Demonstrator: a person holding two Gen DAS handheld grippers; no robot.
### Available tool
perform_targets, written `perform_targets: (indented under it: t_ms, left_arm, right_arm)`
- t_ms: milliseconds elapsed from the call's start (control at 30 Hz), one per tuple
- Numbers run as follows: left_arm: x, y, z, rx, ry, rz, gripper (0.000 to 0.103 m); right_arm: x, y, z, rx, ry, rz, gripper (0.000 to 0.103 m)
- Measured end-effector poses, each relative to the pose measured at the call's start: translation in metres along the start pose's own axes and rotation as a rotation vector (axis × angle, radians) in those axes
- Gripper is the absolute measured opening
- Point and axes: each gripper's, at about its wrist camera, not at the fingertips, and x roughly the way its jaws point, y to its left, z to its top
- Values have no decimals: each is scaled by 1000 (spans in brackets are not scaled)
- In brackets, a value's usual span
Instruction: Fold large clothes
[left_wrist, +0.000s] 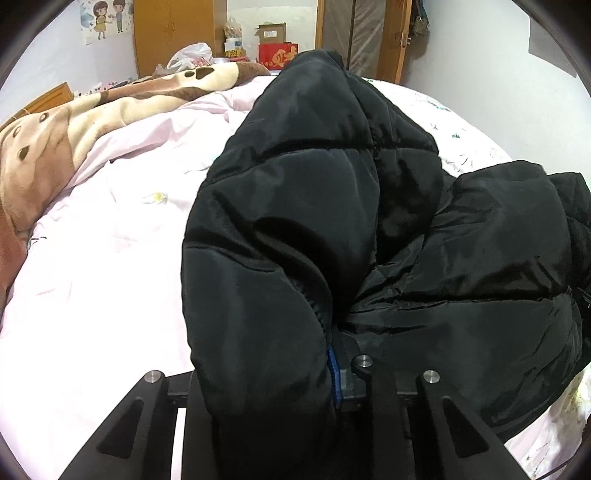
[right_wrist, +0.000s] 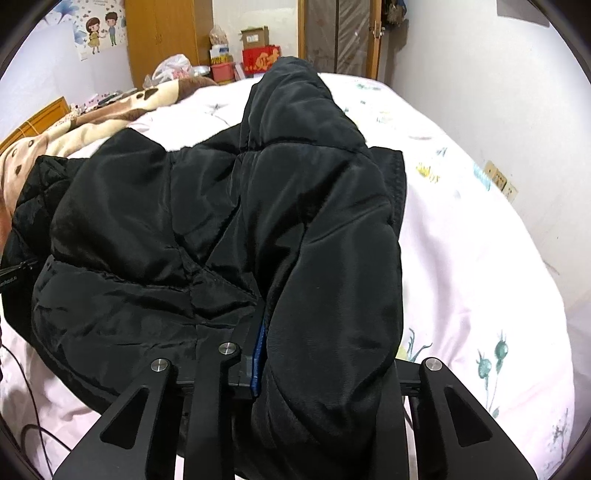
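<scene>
A large black padded jacket (left_wrist: 369, 229) lies bunched on the pink bed sheet (left_wrist: 103, 258). My left gripper (left_wrist: 325, 369) is shut on a thick fold of it, which drapes over and hides the left finger. The blue pad of the right finger (left_wrist: 333, 376) shows against the cloth. In the right wrist view the same jacket (right_wrist: 207, 221) fills the middle. My right gripper (right_wrist: 266, 365) is shut on another fold, which covers the right finger. The blue pad of the left finger (right_wrist: 257, 365) presses the cloth.
A brown and cream blanket (left_wrist: 55, 125) lies bunched at the bed's far left. Boxes and bags (left_wrist: 273, 44) stand beyond the bed by a wooden wardrobe (left_wrist: 173, 33). A white wall (right_wrist: 498, 110) runs along the bed's right side. A black cable (right_wrist: 26, 406) lies at the near left.
</scene>
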Motion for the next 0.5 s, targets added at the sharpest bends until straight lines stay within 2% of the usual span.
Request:
perform_targets:
  t_ms: [167, 267, 300, 333, 367, 400, 433, 500]
  left_arm:
    - [-7, 4, -2, 5, -7, -2, 27]
    - [19, 10, 2, 30, 28, -3, 33]
    - [26, 10, 0, 42, 50, 0, 40]
    - [44, 23, 7, 38, 65, -4, 52]
    - [58, 29, 12, 44, 95, -10, 57]
    - [67, 32, 11, 54, 127, -16, 67]
    - [76, 35, 12, 64, 161, -35, 74]
    - [86, 45, 15, 40, 209, -87, 77]
  right_arm:
    - [-18, 3, -1, 2, -33, 11, 26]
    - [-9, -6, -6, 39, 6, 22, 27]
    - [-3, -11, -6, 56, 29, 26, 31]
    - [4, -16, -4, 73, 52, 32, 33]
    - [8, -21, -4, 96, 69, 41, 38]
    - [13, -27, -4, 109, 93, 50, 47]
    - [18, -29, -4, 104, 119, 58, 50]
    - [29, -36, -3, 93, 156, 89, 62]
